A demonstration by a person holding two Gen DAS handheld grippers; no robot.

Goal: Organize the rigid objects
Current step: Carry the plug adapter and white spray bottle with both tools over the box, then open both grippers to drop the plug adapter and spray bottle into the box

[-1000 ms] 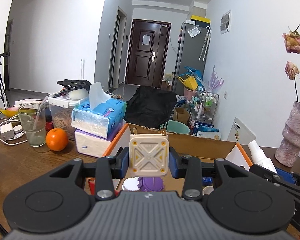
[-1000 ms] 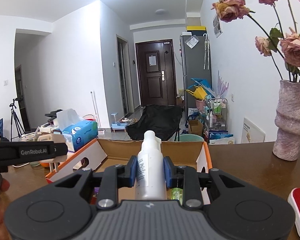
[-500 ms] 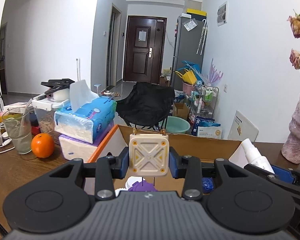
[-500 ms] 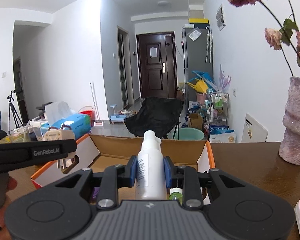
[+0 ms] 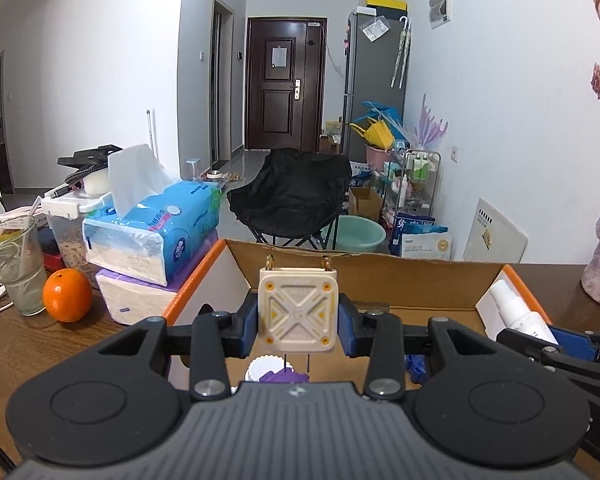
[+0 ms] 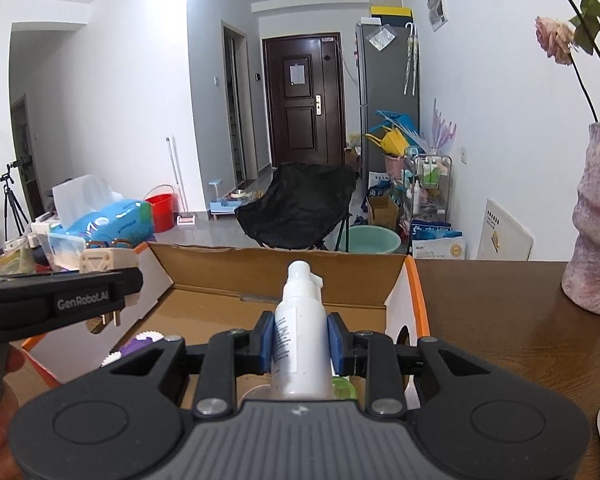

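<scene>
left gripper (image 5: 298, 316): blue pads pinched on both sides of a cream square plug adapter (image 5: 297, 309), brass prongs pointing up, held over the near part of the box.
right gripper (image 6: 300, 344): pads clamped on a white spray bottle (image 6: 300, 340), nozzle end pointing away, held above the box's right side.
box (image 5: 380, 280): open cardboard box with orange edges on the brown wooden table (image 6: 500, 320), flaps up.
box contents: purple piece (image 5: 284, 377) and white ribbed cap (image 5: 260, 366) on the floor under the adapter; something green (image 6: 342, 388) under the bottle, can't tell what.
table left: stacked tissue packs (image 5: 152, 236) touching the box's left wall, orange (image 5: 67, 295) and glass (image 5: 16, 264) beside them.
table right: pink vase (image 6: 596, 224), well apart from the box.
</scene>
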